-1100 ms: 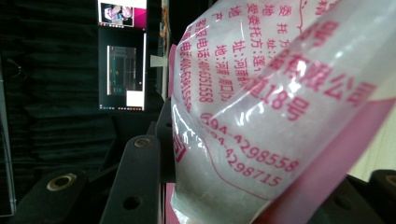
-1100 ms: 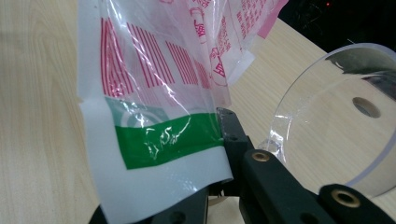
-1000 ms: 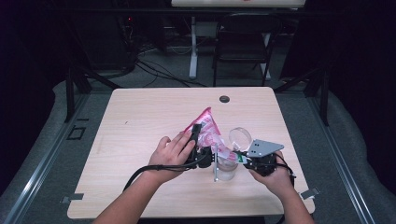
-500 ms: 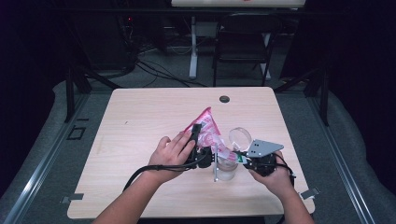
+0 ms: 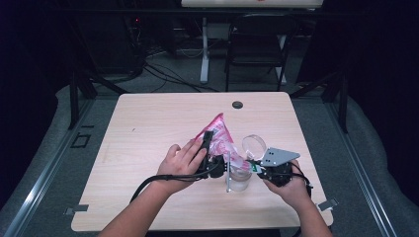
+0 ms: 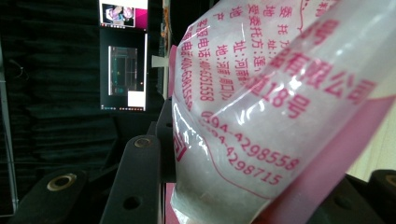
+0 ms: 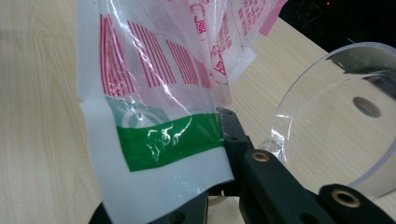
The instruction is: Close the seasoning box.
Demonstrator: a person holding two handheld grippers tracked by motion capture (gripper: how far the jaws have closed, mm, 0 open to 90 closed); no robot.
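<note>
I have one plastic bag (image 5: pixel 221 139) in hand, sitting just right of the table's (image 5: pixel 148 128) centre and lifted off the wood. It is a clear, glossy pouch printed with pink-red characters and phone numbers, edged with a pink band; in the right gripper view its lower corner (image 7: pixel 159 140) carries red stripes, a green band and a white sealed hem. In the left gripper view the pouch (image 6: pixel 261 116) bulges with something pale inside, though I cannot tell what.

My left gripper (image 5: pixel 210 148) grasps the bag's body from about 9 o'clock, jaws partly spread around it. My right gripper (image 5: pixel 257 165) is clenched on the bag's bottom corner from about 4 o'clock; the black jaw tips pinch the film right at the green band.

Directly under the bag, at its 6 o'clock, stands one clear jar (image 5: pixel 238 178) on the table; I cannot make out anything inside it. One round clear lid (image 5: pixel 254 145) with a hole in its middle stands tilted at the bag's 3 o'clock, just beside my right gripper.

Toward 12 o'clock, near the table's far edge, is one dark round grommet (image 5: pixel 237 104). Beyond it stands one black chair (image 5: pixel 259 47).
</note>
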